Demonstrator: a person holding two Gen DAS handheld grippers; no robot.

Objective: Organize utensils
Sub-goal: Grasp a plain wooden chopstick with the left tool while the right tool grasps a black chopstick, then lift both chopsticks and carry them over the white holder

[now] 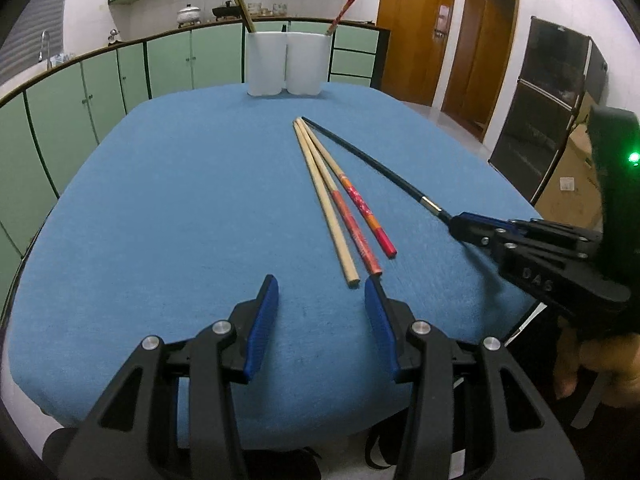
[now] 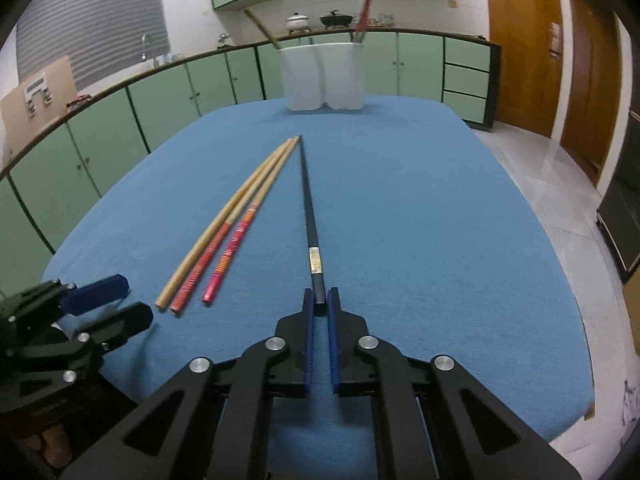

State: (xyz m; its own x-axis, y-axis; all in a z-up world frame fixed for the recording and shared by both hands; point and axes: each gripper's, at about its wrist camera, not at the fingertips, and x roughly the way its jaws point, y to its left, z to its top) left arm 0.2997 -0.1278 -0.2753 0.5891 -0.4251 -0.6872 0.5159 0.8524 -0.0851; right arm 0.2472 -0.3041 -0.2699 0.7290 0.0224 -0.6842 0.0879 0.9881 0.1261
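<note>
- Chopsticks fanned out on the blue tablecloth (image 1: pixel 180 200), far tips bunched together, near ends spread apart.
- Black chopstick (image 2: pixel 310 216), on the right of the fan, thick end pinched between the blue pads of the right gripper (image 2: pixel 320 300); pads closed tight on it, far tip down on the cloth beside the other tips.
- Plain wooden chopstick (image 1: pixel 324 200) flat on the cloth at the left of the fan; two red-patterned chopsticks (image 1: pixel 356 216) just beside it, touching along their pale halves.
- Left gripper (image 1: pixel 322 286) low over the cloth, fingers (image 1: pixel 264 316) about half spread, nothing between them; right fingertip just beside the butt ends of the wooden and nearest red stick, contact impossible to tell.
- Twin white holder (image 1: pixel 284 64) upright at the far edge of the table, well apart from the fan; one wooden stick leaning in its left cup, red sticks in its right cup.
- Beyond: green kitchen cabinets (image 2: pixel 160 96), wooden doors (image 1: pixel 416 28).
</note>
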